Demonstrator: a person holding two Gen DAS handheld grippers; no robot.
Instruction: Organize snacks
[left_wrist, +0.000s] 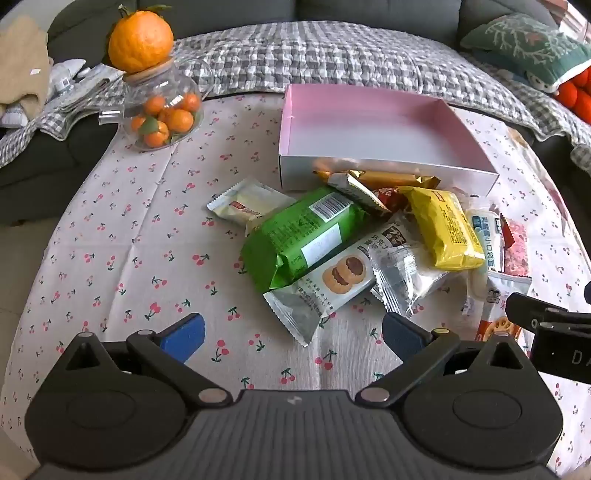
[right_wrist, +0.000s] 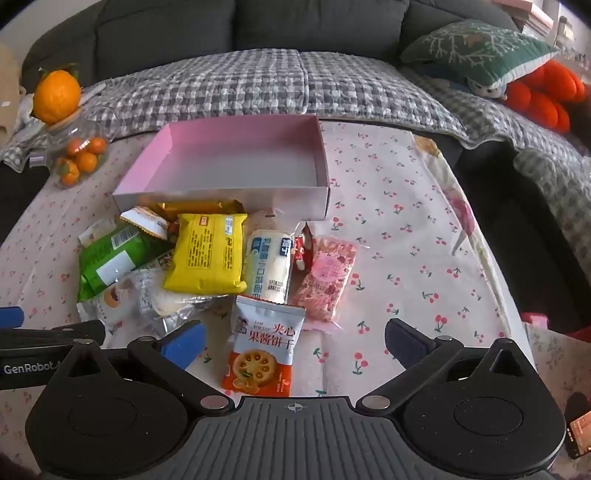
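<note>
- Snacks (right_wrist: 207, 254) lie heaped on the cherry-print tablecloth (right_wrist: 406, 258), just in front of the pink box (right_wrist: 236, 162), which holds nothing yet.
- Judged handling: light, crinkly, slippery wrappers; soft contents may crush. Grip across a packet's flat body or crimped end seam.
- Jam biscuit packet (right_wrist: 264, 350) lies nearest, between the right gripper (right_wrist: 295, 341) fingers, untouched.
- Left gripper (left_wrist: 291, 334): jaws wide, empty, above the cloth.
- Right gripper: jaws wide, holding nothing.
- Glass teapot (left_wrist: 162, 107) of oranges stands well apart.

the gold packet (left_wrist: 388, 179) lies mostly hidden under other snacks; the teapot (right_wrist: 74, 155) is blurred.
</note>
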